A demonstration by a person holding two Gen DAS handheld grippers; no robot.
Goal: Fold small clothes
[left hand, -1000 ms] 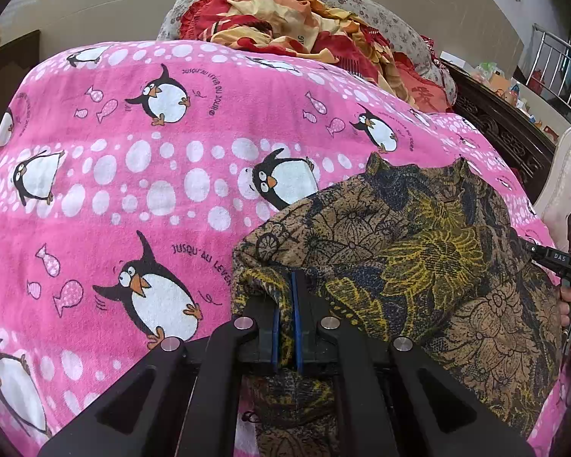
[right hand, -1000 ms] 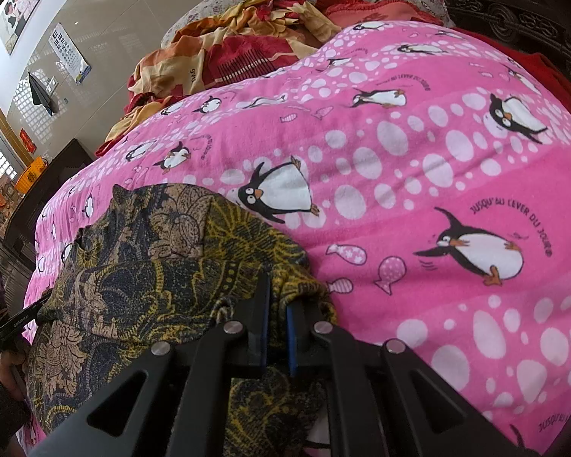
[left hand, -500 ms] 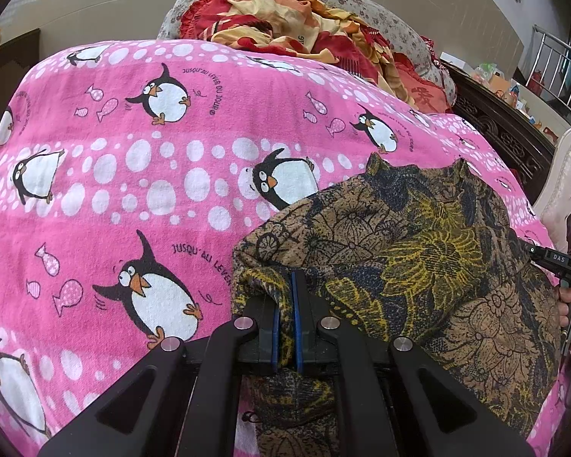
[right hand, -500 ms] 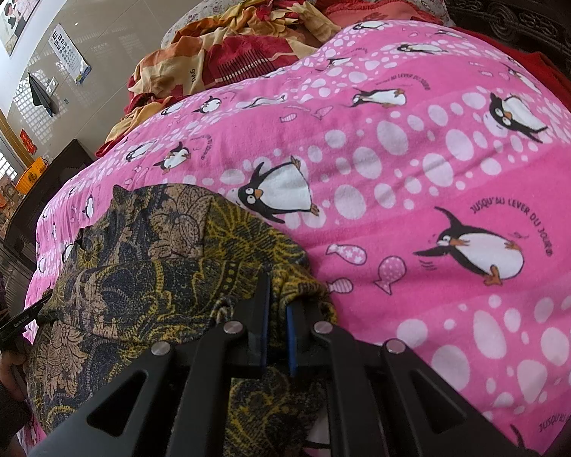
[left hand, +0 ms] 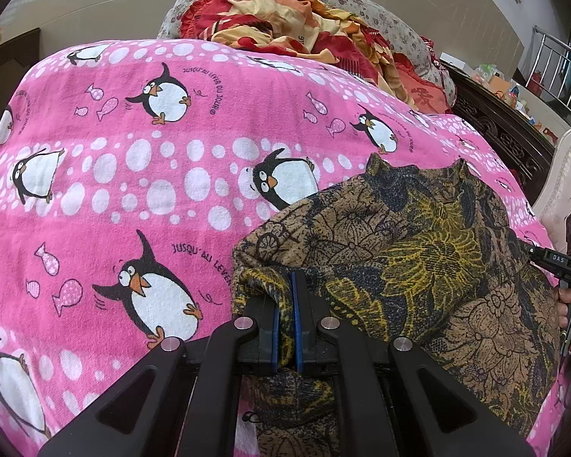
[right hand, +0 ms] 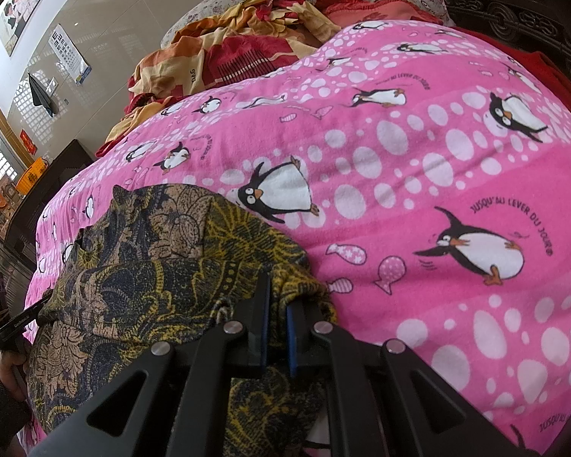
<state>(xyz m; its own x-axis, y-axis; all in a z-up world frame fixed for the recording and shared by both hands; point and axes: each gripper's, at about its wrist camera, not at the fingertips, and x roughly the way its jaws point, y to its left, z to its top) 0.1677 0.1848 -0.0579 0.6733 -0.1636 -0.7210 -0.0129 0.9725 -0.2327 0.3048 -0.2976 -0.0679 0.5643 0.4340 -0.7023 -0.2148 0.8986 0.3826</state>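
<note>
Both tools pinch the near hem of the floral-print garment (left hand: 418,251), which lies low in the frame on the pink penguin blanket (left hand: 152,175). The left hand-held gripper (left hand: 284,304) clamps one corner and the right hand-held gripper (right hand: 276,306) the other. The cloth stretches away from both toward the upper frame, probably shorts, though I can't be sure.
</note>
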